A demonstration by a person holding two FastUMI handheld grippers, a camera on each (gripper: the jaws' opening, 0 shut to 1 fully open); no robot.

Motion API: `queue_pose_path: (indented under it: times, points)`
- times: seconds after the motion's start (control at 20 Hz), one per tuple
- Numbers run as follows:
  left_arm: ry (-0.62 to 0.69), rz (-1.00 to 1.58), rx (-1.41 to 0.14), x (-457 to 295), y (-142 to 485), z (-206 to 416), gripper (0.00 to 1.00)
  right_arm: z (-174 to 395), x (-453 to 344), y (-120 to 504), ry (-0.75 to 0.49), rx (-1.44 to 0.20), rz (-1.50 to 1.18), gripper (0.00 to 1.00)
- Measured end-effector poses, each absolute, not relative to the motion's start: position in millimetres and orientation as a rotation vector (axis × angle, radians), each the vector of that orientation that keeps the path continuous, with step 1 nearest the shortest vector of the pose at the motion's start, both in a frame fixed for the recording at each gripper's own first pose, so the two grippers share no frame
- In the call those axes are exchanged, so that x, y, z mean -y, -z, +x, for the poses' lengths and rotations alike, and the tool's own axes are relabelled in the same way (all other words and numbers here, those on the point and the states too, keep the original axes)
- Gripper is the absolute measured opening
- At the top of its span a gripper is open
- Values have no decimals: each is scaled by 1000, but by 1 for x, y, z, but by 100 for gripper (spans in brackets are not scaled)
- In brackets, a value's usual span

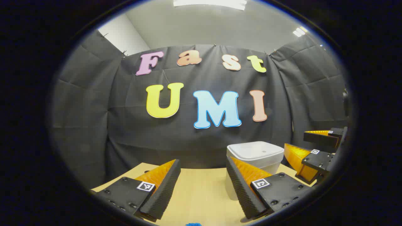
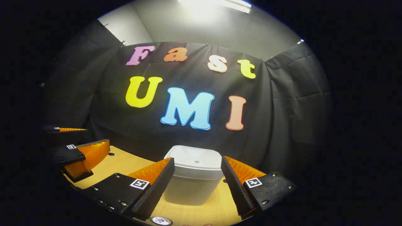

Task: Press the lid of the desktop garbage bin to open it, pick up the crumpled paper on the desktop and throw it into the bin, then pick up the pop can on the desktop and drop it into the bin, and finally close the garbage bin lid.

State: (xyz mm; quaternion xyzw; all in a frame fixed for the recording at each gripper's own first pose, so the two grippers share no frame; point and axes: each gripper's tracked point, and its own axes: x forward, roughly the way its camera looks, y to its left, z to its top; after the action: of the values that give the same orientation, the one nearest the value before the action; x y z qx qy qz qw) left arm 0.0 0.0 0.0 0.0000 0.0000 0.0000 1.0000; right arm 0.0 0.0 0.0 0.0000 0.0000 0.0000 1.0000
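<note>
In the left gripper view, the left gripper (image 1: 203, 163) is held wide apart over the wooden desktop (image 1: 201, 191), nothing pinched. The white garbage bin (image 1: 255, 157) is seen ahead and to the right, partly hidden behind the right-hand finger, lid down. The right gripper (image 1: 303, 141) is spotted further right, just beside the bin.

In the right gripper view, the right gripper (image 2: 198, 161) is spread too, empty, and the bin (image 2: 192, 179) is framed straight ahead between its fingers. A pop can top (image 2: 160, 220) is glimpsed just below the left-hand finger. The left gripper (image 2: 94, 135) is seen off to the left.
</note>
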Motion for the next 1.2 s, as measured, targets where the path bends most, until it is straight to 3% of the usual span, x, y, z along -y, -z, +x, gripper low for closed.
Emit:
queue_pose_path:
  times: [0.55, 0.65, 0.7, 0.95, 1.0, 1.2]
  points:
    - [14, -11, -5, 4, 5, 9, 100, 2, 3, 9, 10, -16, -10, 95]
    - [14, -15, -6, 3, 4, 10, 92, 2, 4, 11, 14, -20, -9, 95]
    - [11, -16, -6, 2, 4, 11, 96, 2, 4, 11, 15, -21, -9, 95]
    - [1, -25, -6, -2, 5, 12, 96, 3, 2, 12, 10, -30, 3, 95]
    - [-3, -24, -5, -3, 5, 13, 91, 3, 1, 11, 11, -31, 4, 95]
    - [-6, -31, -8, -4, 10, 12, 93, 3, -1, 12, 10, -33, -3, 92]
